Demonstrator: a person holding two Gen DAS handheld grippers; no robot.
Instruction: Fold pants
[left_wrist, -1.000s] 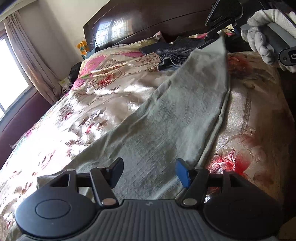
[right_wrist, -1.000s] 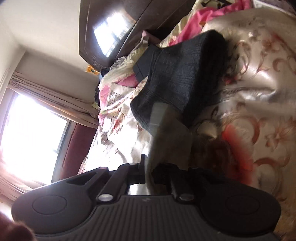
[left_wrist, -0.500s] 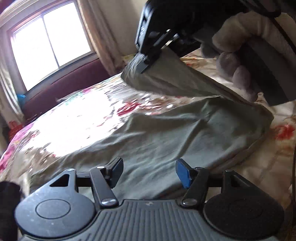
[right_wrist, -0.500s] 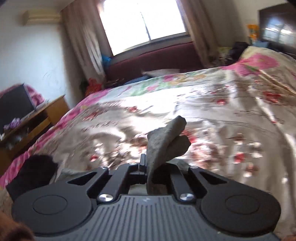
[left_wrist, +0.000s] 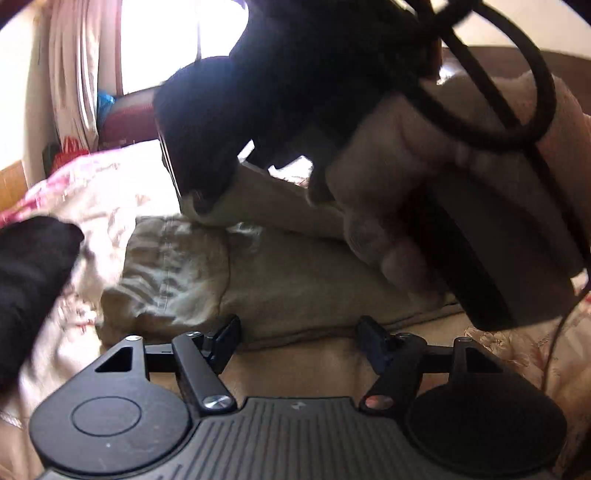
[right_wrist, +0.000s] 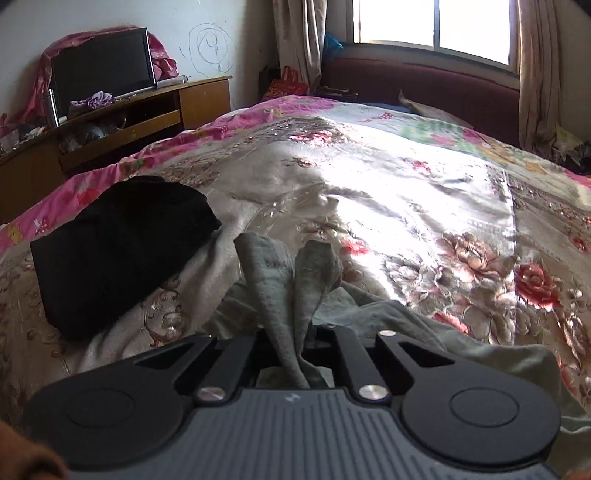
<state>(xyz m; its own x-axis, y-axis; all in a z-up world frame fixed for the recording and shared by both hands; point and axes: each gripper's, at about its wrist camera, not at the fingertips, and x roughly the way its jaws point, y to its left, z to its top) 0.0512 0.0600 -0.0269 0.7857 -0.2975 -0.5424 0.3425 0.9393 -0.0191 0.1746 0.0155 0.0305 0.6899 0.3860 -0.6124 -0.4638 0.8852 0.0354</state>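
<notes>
Grey-green pants (left_wrist: 280, 288) lie doubled over on the flowered bedspread (left_wrist: 110, 192). My left gripper (left_wrist: 297, 341) is open and empty, just in front of the pants' near folded edge. My right gripper (right_wrist: 295, 343) is shut on the pants' leg ends (right_wrist: 291, 280), which stick up between its fingers. In the left wrist view the right gripper (left_wrist: 207, 192) holds that end low over the waistband end (left_wrist: 166, 266), with the gloved hand (left_wrist: 388, 192) behind it.
A folded black garment (right_wrist: 118, 251) lies on the bed to the left of the pants. A wooden TV stand (right_wrist: 110, 122) is at the far left, a dark red bench (right_wrist: 424, 88) under the window. The bedspread (right_wrist: 424, 206) spreads out to the right.
My right gripper has carried the leg ends across and down onto the waistband end, doubling the pants. My left gripper has drawn back off the cloth to its near edge.
</notes>
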